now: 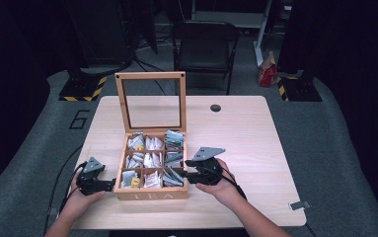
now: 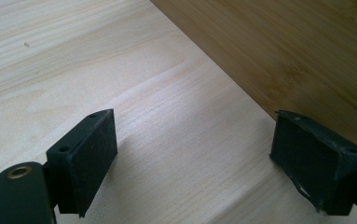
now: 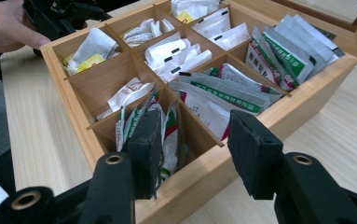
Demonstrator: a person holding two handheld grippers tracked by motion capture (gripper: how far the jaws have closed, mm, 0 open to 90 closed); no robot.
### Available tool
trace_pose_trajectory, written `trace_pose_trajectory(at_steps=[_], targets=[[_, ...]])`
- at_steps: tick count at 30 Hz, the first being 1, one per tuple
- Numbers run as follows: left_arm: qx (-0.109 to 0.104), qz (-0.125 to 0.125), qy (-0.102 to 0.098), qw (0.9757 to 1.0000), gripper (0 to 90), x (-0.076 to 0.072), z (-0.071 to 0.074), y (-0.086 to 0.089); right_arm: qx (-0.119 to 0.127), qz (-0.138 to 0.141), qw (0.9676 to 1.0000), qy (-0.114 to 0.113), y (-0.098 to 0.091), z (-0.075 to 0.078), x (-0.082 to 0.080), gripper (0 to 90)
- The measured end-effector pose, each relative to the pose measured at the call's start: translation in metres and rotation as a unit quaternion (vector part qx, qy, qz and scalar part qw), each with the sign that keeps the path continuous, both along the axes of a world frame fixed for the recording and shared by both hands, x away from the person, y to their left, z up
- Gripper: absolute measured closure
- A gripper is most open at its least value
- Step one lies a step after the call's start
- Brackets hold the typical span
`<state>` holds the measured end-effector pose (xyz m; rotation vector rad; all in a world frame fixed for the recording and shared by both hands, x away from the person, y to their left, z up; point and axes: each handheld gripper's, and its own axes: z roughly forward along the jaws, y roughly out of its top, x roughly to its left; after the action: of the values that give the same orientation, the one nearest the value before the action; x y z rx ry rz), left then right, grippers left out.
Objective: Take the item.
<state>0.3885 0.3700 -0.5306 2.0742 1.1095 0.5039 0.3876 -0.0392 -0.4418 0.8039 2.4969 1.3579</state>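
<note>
Both black fingers [image 3: 148, 149] of the right gripper [image 3: 197, 154] are standing partly spread at the tea box [image 1: 150, 195], one dipping into the compartment at the box's near right corner, the other hanging just outside the box's right wall. A red, green and white tea packet [image 3: 169, 135] is standing upright in that compartment, right beside the inner finger; whether the finger is touching it is hard to make out, and nothing is being pinched. The neighbouring compartments are holding more packets, white ones and green-striped ones.

Over on the other side, the left gripper [image 1: 94, 183] is resting low on the tabletop [image 1: 255, 148] against the box's near left corner, its fingers [image 2: 90, 154] spread wide with bare wood between them and the box's side wall just beside one of them.

The box is sitting near the front edge of the tabletop, roughly midway along it, with its glass-paned lid [image 1: 151, 101] standing open and upright at the back.
</note>
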Motion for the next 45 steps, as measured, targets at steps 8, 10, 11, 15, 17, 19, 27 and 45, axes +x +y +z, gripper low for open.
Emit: trace_pose_trajectory(at_steps=[8, 10, 11, 15, 17, 19, 27, 45], targets=[[0.000, 0.000, 0.000, 1.0000, 13.8, 0.000, 0.000, 0.000, 0.000, 0.005, 1.0000, -0.004, 0.006, -0.003, 0.000, 59.1], [0.000, 0.000, 0.000, 1.0000, 13.9, 0.000, 0.000, 0.000, 0.005, 0.004, 1.0000, -0.003, 0.006, -0.003, -0.001, 60.0], [0.000, 0.000, 0.000, 1.0000, 13.9, 0.000, 0.000, 0.000, 0.007, 0.005, 1.0000, 0.000, 0.007, -0.004, -0.001, 60.7], [0.001, -0.001, 0.002, 1.0000, 13.9, 0.000, 0.000, 0.000, 0.008, 0.007, 0.9999, 0.002, 0.010, -0.004, -0.002, 62.2], [0.000, 0.000, 0.000, 1.0000, 13.9, 0.000, 0.000, 0.000, 0.005, 0.012, 0.9999, -0.002, 0.012, -0.005, -0.001, 62.7], [0.000, 0.000, 0.001, 1.0000, 13.9, 0.000, 0.000, 0.000, 0.005, 0.012, 0.9999, 0.000, 0.013, -0.007, -0.001, 64.4], [0.002, -0.002, 0.003, 1.0000, 13.9, 0.000, 0.001, 0.000, -0.001, 0.013, 0.9999, 0.011, 0.018, -0.012, -0.001, 69.0], [0.002, -0.002, 0.003, 1.0000, 13.9, 0.000, 0.001, 0.000, -0.017, 0.020, 0.9994, 0.023, 0.025, -0.020, 0.002, 77.4]])
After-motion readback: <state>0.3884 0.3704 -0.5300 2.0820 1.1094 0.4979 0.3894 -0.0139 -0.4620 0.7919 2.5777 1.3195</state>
